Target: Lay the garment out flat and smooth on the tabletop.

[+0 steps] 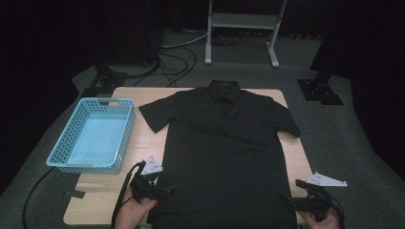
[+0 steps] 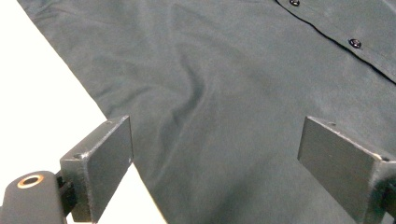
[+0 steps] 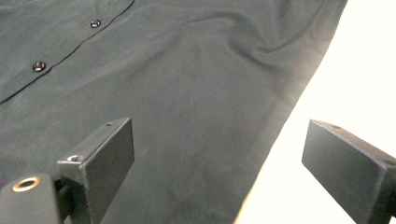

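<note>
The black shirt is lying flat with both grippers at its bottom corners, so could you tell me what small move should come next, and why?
Probably lower both open grippers and close them on the side edges of the shirt. The left gripper and right gripper each straddle an edge with jaws wide apart and nothing held, so gripping looks like the next step before folding or lifting.

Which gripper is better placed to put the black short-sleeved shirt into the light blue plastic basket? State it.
Left. The left gripper sits open at the black short-sleeved shirt's near-left edge, beside the light blue plastic basket. The right gripper, also open, is across the shirt.
</note>
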